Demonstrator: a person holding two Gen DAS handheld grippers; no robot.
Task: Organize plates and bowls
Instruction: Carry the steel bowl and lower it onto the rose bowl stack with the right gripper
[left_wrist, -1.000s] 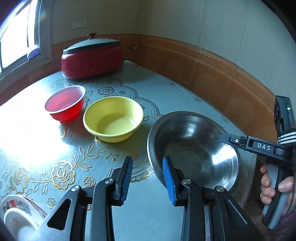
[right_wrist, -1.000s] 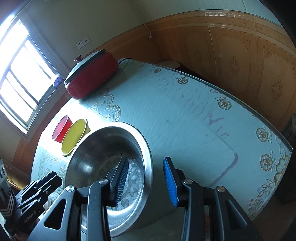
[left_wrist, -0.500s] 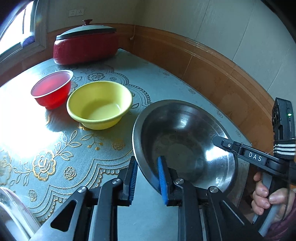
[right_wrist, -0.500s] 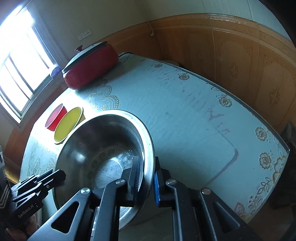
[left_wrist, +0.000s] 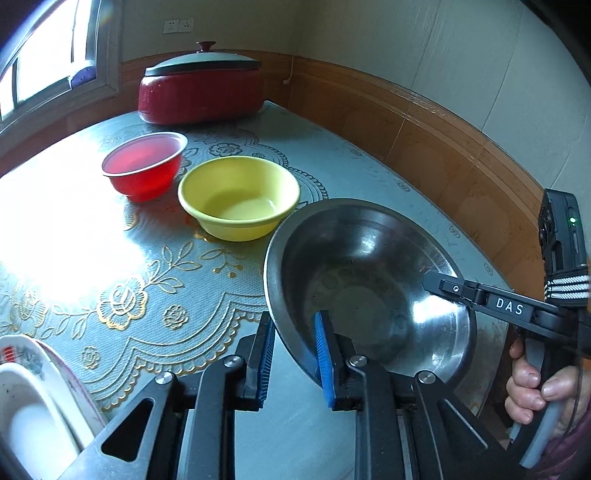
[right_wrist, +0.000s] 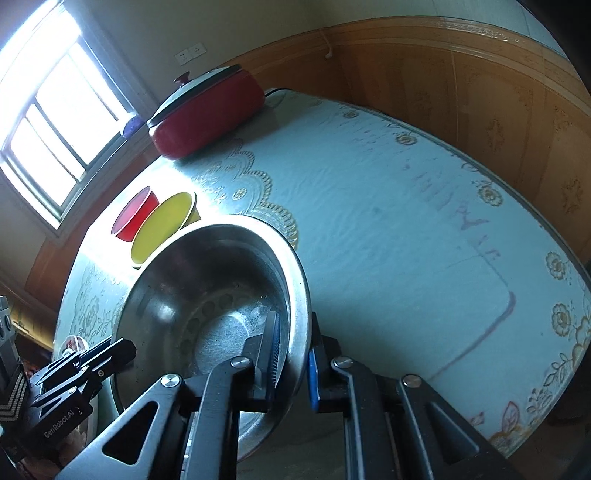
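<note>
A large steel bowl sits at the near right of the table, held from two sides. My left gripper is shut on its near rim, one blue pad inside and one outside. My right gripper is shut on the opposite rim and shows in the left wrist view as a black arm with a person's hand below it. In the right wrist view the steel bowl looks tilted. A yellow bowl stands just beyond it, and a red bowl stands beside the yellow one.
A red pot with a grey lid stands at the far edge of the floral table, near the window. White plates and a dish lie at the near left. A wood-panelled wall runs close along the table's right side.
Both grippers went from open astride the steel bowl's rim to shut on it. The bowl now appears closer to the yellow bowl and more tilted.
</note>
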